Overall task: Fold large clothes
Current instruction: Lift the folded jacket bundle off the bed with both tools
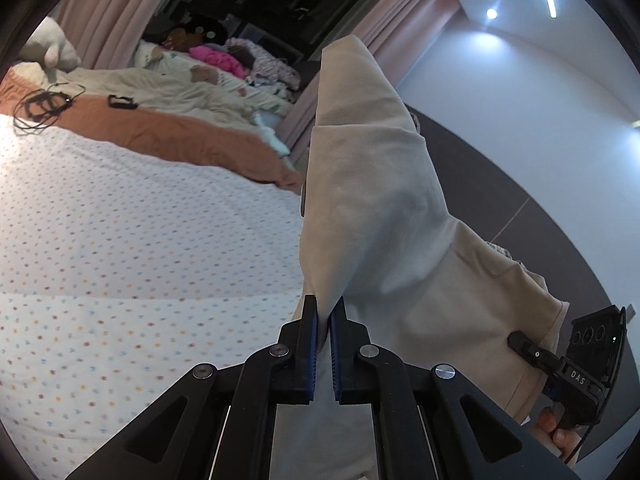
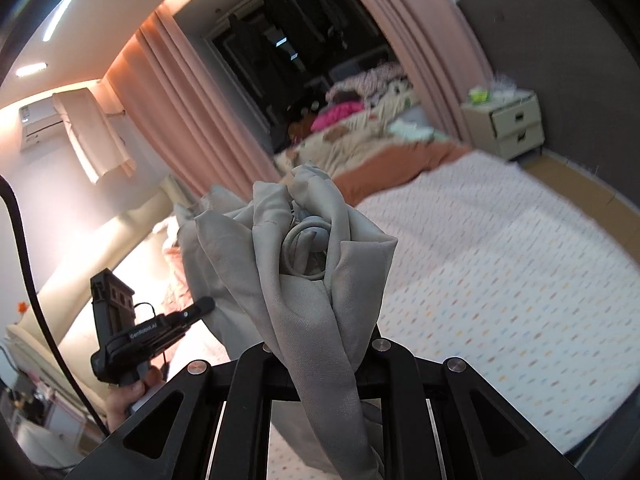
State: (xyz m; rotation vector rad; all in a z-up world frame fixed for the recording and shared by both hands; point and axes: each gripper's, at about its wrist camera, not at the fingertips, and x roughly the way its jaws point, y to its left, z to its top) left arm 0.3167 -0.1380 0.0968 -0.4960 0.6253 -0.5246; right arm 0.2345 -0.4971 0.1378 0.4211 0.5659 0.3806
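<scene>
A large beige garment (image 1: 372, 208) hangs in the air between both grippers, above the bed. My left gripper (image 1: 325, 312) is shut on one edge of it, the cloth pinched between the blue pads. In the right wrist view the garment (image 2: 304, 264) bunches over my right gripper (image 2: 320, 344) and hides its fingertips; the cloth runs down between the jaws, which are shut on it. The right gripper also shows in the left wrist view (image 1: 520, 342), gripping the garment's lower edge. The left gripper shows in the right wrist view (image 2: 200, 308).
A bed with a white dotted cover (image 1: 132, 248) lies below. An orange blanket (image 1: 168, 132), black cables (image 1: 40, 104) and piled bedding (image 1: 192, 76) sit at its far end. A cream nightstand (image 2: 508, 124) stands by the dark wall. Pink curtains (image 2: 192, 92) hang behind.
</scene>
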